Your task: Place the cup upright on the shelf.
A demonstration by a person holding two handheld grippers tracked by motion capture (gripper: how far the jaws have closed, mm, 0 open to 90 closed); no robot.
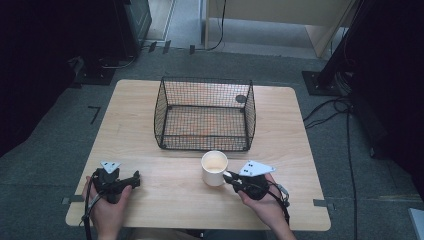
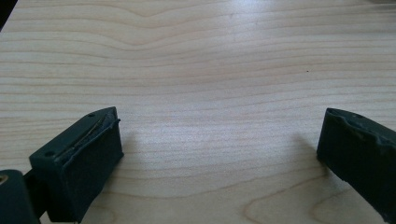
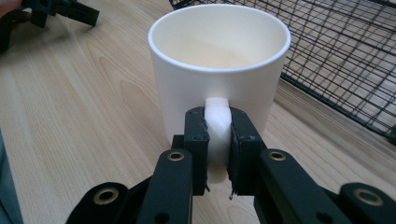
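A white mug (image 1: 214,168) stands upright on the wooden table (image 1: 165,200), just in front of a black wire basket (image 1: 205,115). My right gripper (image 1: 232,177) is shut on the mug's handle (image 3: 218,135), with one black jaw on each side of it. The mug (image 3: 219,65) looks empty in the right gripper view. My left gripper (image 1: 132,180) rests low over the table at the front left, held in a hand. Its jaws stand wide apart over bare wood (image 2: 210,93), with nothing between them.
The wire basket's open top faces up and its near wall (image 3: 345,60) is close behind the mug. Around the table lies grey carpet with cables (image 1: 330,107) at the right and dark equipment stands at both back corners.
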